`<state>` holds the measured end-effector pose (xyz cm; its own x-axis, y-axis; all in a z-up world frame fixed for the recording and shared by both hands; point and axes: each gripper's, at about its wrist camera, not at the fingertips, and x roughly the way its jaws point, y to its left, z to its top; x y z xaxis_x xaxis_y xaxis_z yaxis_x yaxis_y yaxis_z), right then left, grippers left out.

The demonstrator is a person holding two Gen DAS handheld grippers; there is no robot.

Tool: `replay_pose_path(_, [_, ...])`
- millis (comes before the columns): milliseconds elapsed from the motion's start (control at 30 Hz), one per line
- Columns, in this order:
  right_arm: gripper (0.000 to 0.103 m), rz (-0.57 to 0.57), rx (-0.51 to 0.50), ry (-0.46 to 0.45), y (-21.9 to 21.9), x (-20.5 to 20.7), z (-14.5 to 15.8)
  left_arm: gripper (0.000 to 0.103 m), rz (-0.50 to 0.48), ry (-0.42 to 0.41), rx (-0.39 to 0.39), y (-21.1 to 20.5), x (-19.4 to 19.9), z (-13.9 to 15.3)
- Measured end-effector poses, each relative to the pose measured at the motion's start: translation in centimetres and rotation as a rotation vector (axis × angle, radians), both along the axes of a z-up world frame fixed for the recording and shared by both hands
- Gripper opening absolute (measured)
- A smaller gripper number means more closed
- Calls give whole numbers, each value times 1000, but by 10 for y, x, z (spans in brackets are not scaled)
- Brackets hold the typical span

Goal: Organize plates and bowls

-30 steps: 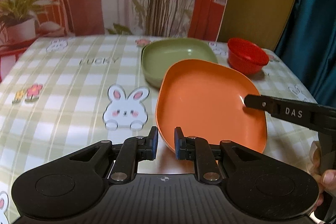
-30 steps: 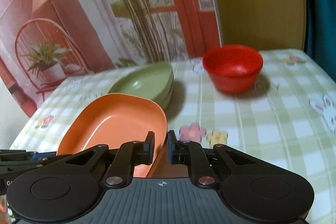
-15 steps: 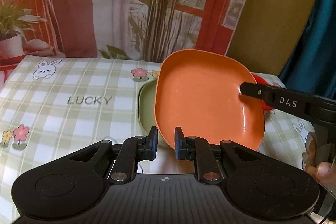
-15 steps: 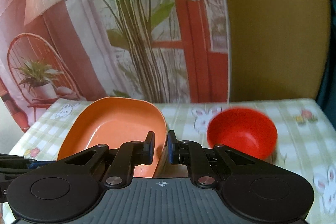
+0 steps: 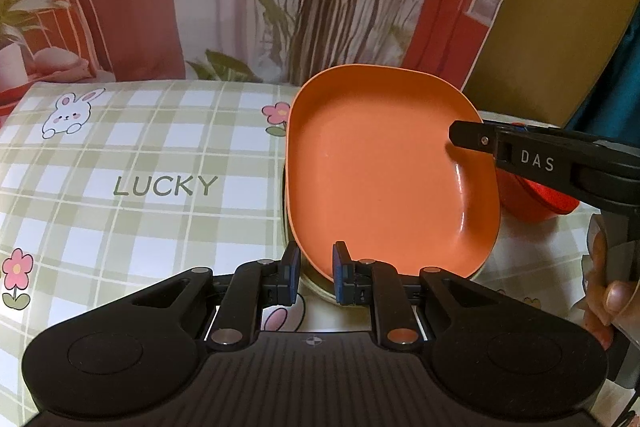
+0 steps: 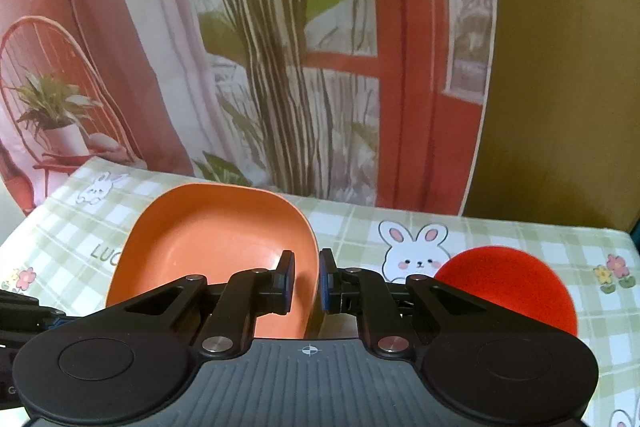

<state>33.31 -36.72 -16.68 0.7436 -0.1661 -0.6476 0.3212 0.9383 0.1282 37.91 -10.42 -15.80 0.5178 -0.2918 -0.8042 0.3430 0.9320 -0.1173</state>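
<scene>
Orange plate carried by both grippers above a green plate

The rounded-square orange plastic plate (image 5: 384,171), mid-frame, looks light, stiff and slick; rim holds suit it. Left gripper (image 5: 316,269) is clamped on its near rim, right gripper (image 6: 307,281) on its side rim, over the pale green plate (image 5: 316,285).

Orange plate (image 5: 384,167), red bowl (image 6: 508,287), green-and-white checked tablecloth (image 5: 160,147) with bunnies

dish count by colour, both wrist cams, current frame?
Orange: 1, the orange plate, gripped by the left gripper and the right gripper.
Green: 1 visible, a green plate, only its edge showing under the orange one.
Red: 1, the red bowl.
Total: 3
</scene>
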Motion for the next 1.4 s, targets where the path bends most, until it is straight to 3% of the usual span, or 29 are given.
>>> replay_pose_path(433, [12,-8,-27,56,3,-1,-9,18,-7,56,-25,1,5,-4])
replay_pose_path(567, [17,-23,-36,53,6,-5,-7,24,-3,67,-28,2,5,-5])
replay_pose_path(900, [22,-79,5,10,11,-39,-4,25,32,-28,-14,2,2,6])
replay_pose_path(1067, [22,-87,-22,-33,2,-64,5,25,32,-88,-14,-6,-2,18])
replay_pose_path(1167, [22,-103,-44,-51,-10,-79,9,25,10,-116,-31,-16,-3,25])
replay_pose_path(1300, [22,-146,-46,-66,-34,-98,11,35,-32,-147,-48,-39,-5,33])
replay_pose_path(1400, [22,-190,-42,-71,-53,-112,9,37,-82,-161,-55,-63,-5,34])
